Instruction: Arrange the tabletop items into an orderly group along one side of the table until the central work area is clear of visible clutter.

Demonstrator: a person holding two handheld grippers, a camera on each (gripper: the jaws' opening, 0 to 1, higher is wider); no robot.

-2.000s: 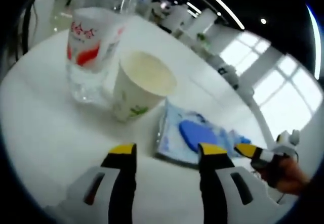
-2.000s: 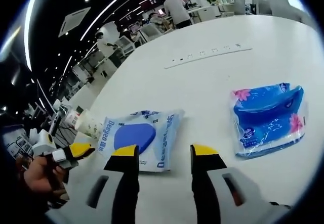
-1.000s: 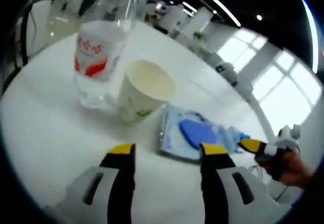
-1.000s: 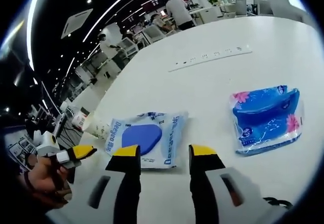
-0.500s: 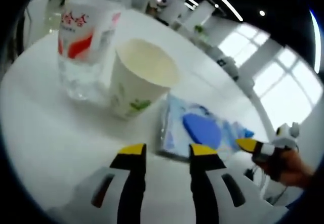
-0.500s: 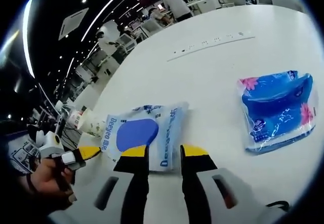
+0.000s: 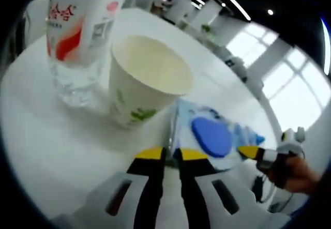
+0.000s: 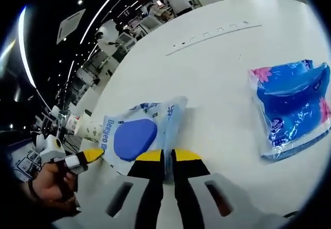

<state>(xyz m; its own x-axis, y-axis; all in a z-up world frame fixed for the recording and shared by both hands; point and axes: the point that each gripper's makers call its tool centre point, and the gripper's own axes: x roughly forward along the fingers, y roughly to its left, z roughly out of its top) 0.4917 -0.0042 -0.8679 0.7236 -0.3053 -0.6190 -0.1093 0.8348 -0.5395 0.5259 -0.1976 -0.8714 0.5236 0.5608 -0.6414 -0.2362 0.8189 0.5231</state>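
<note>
Flat wipes pack (image 8: 137,133) beside paper cup (image 7: 142,81), water bottle (image 7: 75,43).

Wet wipes pack (image 8: 135,134), lying just ahead of the right gripper's yellow jaw tips: blue lettering reading "Deeyeo" runs along the pale edge beside the dark blue oval flap.

Water bottle (image 7: 72,37), standing ahead and to the left of the left gripper's jaws: the white wrapper carries red characters resembling "哈哈" near its top edge; the reading is uncertain. A small square code is printed on the same wrapper; it cannot be read.

Blue tissue pack (image 8: 292,105), ahead and to the right of the right gripper: its print is too small to read.
</note>
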